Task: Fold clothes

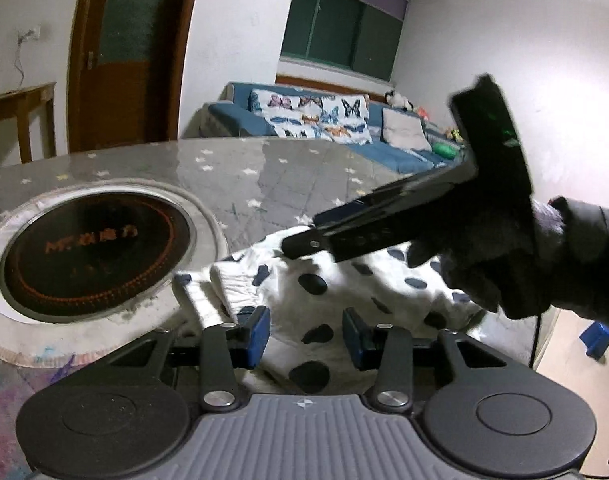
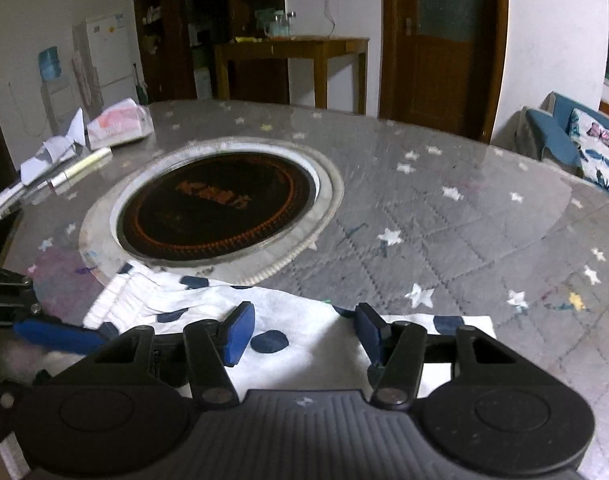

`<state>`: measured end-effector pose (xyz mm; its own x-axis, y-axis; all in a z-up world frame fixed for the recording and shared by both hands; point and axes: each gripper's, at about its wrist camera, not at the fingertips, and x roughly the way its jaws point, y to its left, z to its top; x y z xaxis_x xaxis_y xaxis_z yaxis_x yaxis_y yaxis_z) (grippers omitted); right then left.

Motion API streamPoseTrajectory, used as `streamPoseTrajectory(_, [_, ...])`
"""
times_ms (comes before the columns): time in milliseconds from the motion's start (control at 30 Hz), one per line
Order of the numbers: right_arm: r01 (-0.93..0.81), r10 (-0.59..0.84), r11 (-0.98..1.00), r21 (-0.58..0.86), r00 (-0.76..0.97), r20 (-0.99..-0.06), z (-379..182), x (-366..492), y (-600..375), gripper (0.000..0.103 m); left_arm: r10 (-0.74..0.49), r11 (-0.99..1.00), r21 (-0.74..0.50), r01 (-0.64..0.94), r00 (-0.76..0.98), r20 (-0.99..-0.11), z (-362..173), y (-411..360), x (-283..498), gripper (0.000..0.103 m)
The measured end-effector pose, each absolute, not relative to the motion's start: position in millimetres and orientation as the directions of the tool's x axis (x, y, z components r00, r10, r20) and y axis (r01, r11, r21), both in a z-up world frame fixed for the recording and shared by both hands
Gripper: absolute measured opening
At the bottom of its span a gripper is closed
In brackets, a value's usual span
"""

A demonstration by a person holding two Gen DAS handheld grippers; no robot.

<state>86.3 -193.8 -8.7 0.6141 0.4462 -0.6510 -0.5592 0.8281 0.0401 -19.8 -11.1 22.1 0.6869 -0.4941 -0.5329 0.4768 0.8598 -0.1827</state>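
Lying rumpled at the near edge of the grey star-print table (image 2: 444, 208), beside the round black hob (image 2: 218, 202): white dark-spotted garment (image 1: 344, 280). Hovering over it unclenched, pads apart, gripping nothing: left gripper (image 1: 306, 336), right gripper (image 2: 302, 334).

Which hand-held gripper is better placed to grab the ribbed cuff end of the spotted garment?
Probably the left hand-held gripper: the ribbed cuff lies just ahead of its pads. The right hand-held gripper sits over the garment's flat middle.

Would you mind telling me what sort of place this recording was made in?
Most likely a home's living and dining room. A sofa with butterfly cushions stands under a window, a fridge stands beside shelves, and the spotted garment lies on a round table with a built-in hotplate.
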Motion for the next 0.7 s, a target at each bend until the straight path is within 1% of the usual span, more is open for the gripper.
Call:
streamPoseTrajectory(133, [-0.595, 0.477, 0.803, 0.028, 0.614, -0.630, 3.7, 61.6, -196.4, 0.057, -0.484, 0.873, -0.227, 0.431, 0.710, -0.512, 25.9, 3.7, -22.8, 0.043])
streamPoseTrajectory(200, [-0.618, 0.497, 0.786, 0.030, 0.601, -0.626, 5.8, 49.0, -195.4, 0.057, -0.474, 0.880, -0.252, 0.403, 0.721, -0.505, 26.9, 11.2, -22.6, 0.042])
streamPoseTrajectory(367, [-0.671, 0.528, 0.741, -0.003, 0.586, -0.615, 3.2, 16.3, -186.2, 0.056, -0.428, 0.903, -0.229, 0.362, 0.723, -0.542, 19.5, 12.9, -16.8, 0.041])
streamPoseTrajectory(500, [-0.699, 0.528, 0.714, -0.048, 0.582, -0.619, -9.2, -1.7, -175.2, 0.056, -0.394, 0.919, -0.223, 0.326, 0.723, -0.568, 9.7, 16.6, -13.1, 0.041])
streamPoseTrajectory(600, [-0.694, 0.514, 0.716, -0.072, 0.594, -0.619, -16.9, -7.2, -171.5, 0.056, -0.395, 0.919, -0.240, 0.314, 0.716, -0.576, 6.2, 20.7, -14.6, 0.041])
streamPoseTrajectory(700, [-0.691, 0.515, 0.717, -0.092, 0.614, -0.598, -7.9, -13.7, -173.0, 0.057, -0.391, 0.920, -0.251, 0.300, 0.724, -0.569, 10.8, 24.3, -17.7, 0.043])
